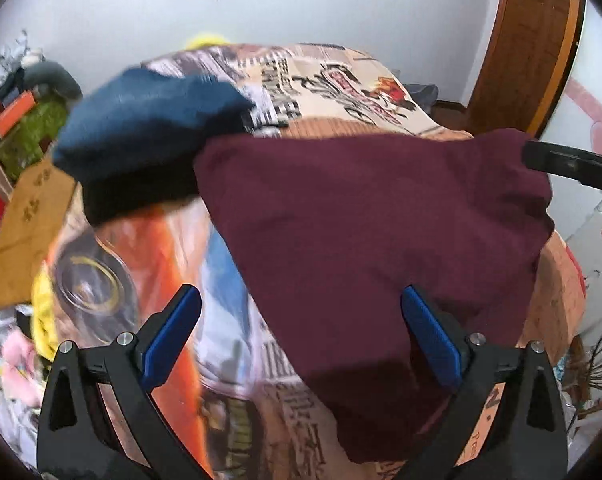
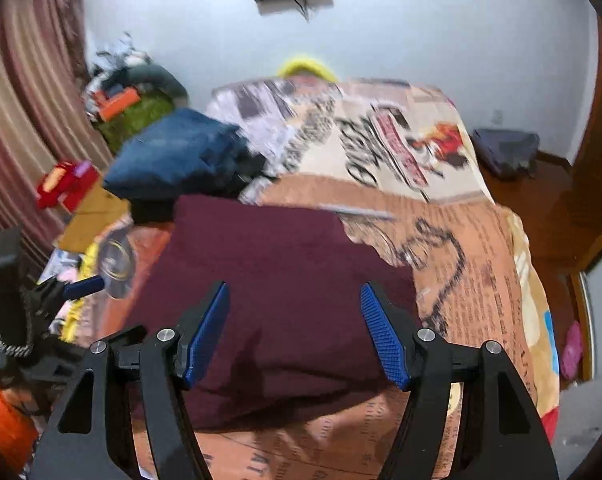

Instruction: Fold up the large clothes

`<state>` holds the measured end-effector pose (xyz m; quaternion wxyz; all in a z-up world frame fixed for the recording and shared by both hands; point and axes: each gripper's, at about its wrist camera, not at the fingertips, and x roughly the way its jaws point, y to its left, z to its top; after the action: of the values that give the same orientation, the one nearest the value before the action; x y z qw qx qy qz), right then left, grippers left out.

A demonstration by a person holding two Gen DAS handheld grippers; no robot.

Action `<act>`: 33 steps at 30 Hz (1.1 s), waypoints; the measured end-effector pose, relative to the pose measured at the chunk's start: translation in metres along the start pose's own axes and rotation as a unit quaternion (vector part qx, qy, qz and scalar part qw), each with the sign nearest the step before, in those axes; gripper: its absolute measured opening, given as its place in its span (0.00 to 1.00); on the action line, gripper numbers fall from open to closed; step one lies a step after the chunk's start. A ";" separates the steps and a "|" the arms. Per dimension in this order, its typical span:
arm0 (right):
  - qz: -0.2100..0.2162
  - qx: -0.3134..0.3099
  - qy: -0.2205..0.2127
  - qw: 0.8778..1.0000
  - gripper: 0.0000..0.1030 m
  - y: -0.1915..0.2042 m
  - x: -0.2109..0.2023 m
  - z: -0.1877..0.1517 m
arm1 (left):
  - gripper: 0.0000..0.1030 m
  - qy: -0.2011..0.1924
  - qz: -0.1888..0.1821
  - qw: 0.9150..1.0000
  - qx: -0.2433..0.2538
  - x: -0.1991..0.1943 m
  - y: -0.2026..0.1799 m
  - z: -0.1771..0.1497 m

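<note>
Blue pads (image 2: 207, 334) of the right tool (image 2: 295, 334) frame the nearest stretch of a maroon garment (image 2: 269, 292), which lies folded into a rough block on the bed (image 2: 481, 248) with its printed cover. Both jaws of that tool stand apart and released, with nothing between them; the cloth sits directly beneath and ahead of the gap, its near edge just past the pads. The left tool (image 1: 301, 336) is likewise spread wide and empty, and from its view the maroon garment (image 1: 373, 232) lies ahead and off to the right, so only its right-hand finger overlaps the cloth. The garment's long axis seems to run away from the person toward the head of the bed, its far left corner touching a stack of dark blue folded clothes (image 2: 181, 156). The right tool looks better centred over the bundle, while the left one hangs over its left flank. Judging from this, the fold looks largely complete, and the coming move, whether smoothing or lifting, would need each tool to close on its own side edge.
</note>
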<state>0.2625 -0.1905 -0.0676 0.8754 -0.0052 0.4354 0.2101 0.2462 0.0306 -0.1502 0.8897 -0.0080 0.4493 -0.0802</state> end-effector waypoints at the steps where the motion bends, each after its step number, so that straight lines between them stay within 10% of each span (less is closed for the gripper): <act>1: 0.000 0.000 0.006 1.000 0.62 -0.004 0.003 -0.002 | 0.99 0.006 -0.013 1.000 -0.002 0.004 0.001 -0.002; 9: -0.091 -0.041 0.030 0.995 0.64 -0.037 0.012 -0.029 | 1.00 0.050 -0.044 0.998 0.016 0.025 -0.006 -0.034; 16: 0.011 0.083 0.071 0.994 0.70 -0.086 0.023 -0.048 | 1.00 0.055 -0.038 0.998 0.019 0.018 -0.008 -0.043; 23: -0.033 0.032 0.072 0.996 0.72 -0.060 0.007 -0.034 | 1.00 0.035 -0.011 0.999 0.031 -0.011 -0.005 -0.044; 33: 0.006 0.006 0.052 0.999 0.72 -0.047 -0.001 -0.002 | 1.00 -0.028 0.031 0.996 -0.081 -0.036 0.048 0.001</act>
<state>0.2785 -0.2341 -0.0763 0.8504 -0.0082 0.4811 0.2126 0.2326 0.0830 -0.1251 0.9004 -0.0679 0.4294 -0.0156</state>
